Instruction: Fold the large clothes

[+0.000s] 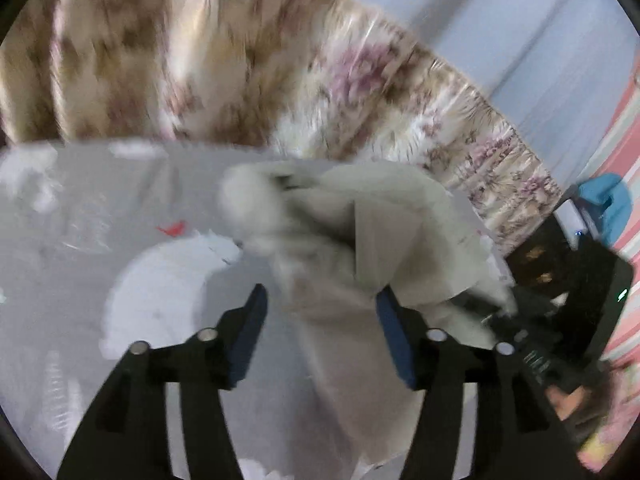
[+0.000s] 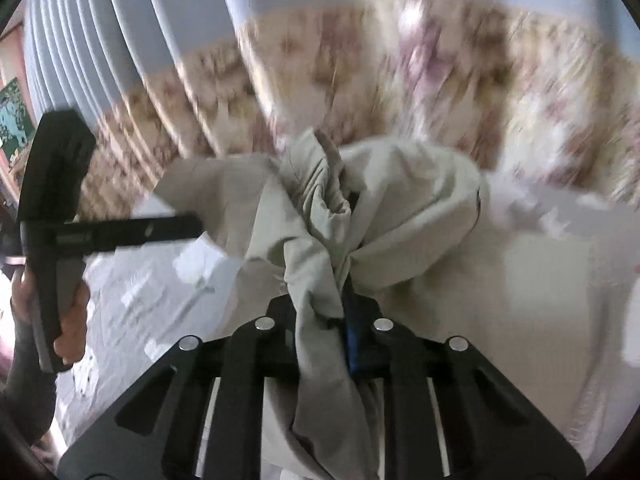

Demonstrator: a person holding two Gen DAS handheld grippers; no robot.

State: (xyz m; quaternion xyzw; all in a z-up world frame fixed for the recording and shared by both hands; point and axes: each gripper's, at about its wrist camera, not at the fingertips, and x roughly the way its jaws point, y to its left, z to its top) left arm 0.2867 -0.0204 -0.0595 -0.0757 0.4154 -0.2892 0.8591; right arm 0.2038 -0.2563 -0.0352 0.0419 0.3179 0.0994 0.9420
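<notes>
A large pale beige garment (image 1: 360,240) hangs bunched above the bed. In the left wrist view my left gripper (image 1: 320,300) is open, its blue pads (image 1: 250,332) wide apart, with the cloth draped against the right finger but not pinched. In the right wrist view my right gripper (image 2: 340,312) is shut on a gathered bunch of the same garment (image 2: 320,216), which drapes over the fingers and hides the tips. The left gripper (image 2: 56,216) also shows at the left of the right wrist view, held in a hand, its fingers reaching into the cloth's edge.
A light grey sheet with white patches (image 1: 120,240) covers the bed below. A floral curtain (image 1: 240,60) and a pale blue wall (image 2: 160,20) stand behind. The right gripper's black body (image 1: 560,300) and a pink striped cloth (image 1: 628,160) are at the right.
</notes>
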